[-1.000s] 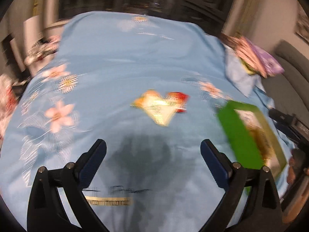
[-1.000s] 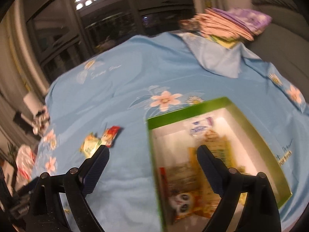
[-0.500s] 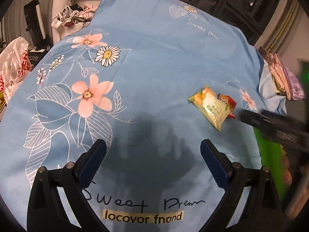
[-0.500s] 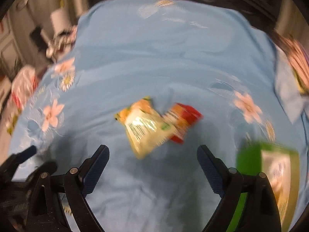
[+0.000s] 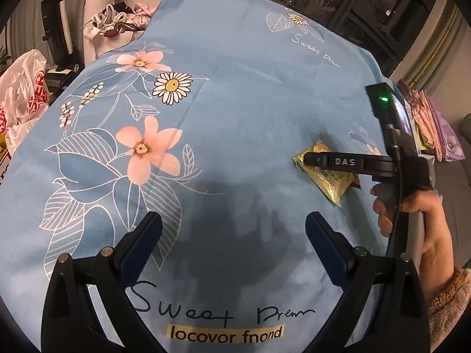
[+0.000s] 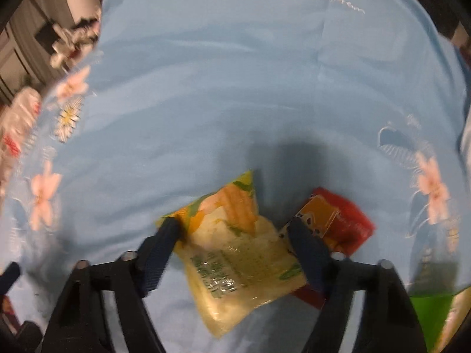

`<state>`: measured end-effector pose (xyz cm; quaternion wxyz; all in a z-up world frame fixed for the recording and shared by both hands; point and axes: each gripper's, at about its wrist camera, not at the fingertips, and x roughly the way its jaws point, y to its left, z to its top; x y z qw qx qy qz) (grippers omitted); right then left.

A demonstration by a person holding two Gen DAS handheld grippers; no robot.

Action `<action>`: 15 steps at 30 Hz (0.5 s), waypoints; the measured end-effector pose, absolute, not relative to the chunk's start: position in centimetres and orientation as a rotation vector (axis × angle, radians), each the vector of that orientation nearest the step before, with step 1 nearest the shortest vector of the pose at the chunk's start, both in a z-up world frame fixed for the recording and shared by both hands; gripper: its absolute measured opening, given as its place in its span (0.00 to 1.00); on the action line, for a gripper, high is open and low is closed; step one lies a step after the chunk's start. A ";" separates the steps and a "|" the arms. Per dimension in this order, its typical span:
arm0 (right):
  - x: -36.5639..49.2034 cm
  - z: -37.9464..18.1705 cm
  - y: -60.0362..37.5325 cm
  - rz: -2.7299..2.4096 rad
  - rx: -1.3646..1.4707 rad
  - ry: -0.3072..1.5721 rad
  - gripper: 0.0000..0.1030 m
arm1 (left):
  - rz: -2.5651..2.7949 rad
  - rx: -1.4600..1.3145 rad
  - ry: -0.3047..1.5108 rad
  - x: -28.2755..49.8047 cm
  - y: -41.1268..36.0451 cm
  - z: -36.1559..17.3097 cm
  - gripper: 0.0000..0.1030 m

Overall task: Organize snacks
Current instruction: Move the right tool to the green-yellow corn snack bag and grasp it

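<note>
- Down on the blue floral cloth [image 6: 235, 88], the right gripper [image 6: 235, 232] has its jaws spread wide, one on each side of the yellow snack packet [image 6: 238, 253], not yet closed on it.
- Just right of that packet lies a red packet [image 6: 344, 220], partly under it.
- Over at the near edge, the left gripper [image 5: 232, 235] hangs wide open and empty above bare cloth.
- At far right, a green box [image 6: 426, 309] shows at the corner.

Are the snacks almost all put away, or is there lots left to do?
Nearly done, it seems. The green box is only a corner here, its inside too blurred to read. In hand: the right gripper is open around the yellow packet, not squeezing it yet. Left: that packet and the red packet beside it, both lying on the blue cloth. The left gripper is open, holding nothing.
</note>
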<state>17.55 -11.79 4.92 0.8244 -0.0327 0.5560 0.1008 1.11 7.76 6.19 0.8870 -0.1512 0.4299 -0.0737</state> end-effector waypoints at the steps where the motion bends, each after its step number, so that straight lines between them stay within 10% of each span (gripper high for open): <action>1: 17.3 5.0 -12.0 0.225 -0.044 1.180 0.60 | -0.153 -0.314 0.896 1.1 7.7 6.1 0.95; 8: 13.6 6.2 -14.2 0.272 0.179 1.144 0.17 | -0.152 -0.290 0.899 0.9 7.0 5.9 0.95; 15: 7.2 7.6 -16.1 0.363 0.397 1.128 0.12 | -0.155 -0.288 0.904 0.5 6.4 5.7 0.95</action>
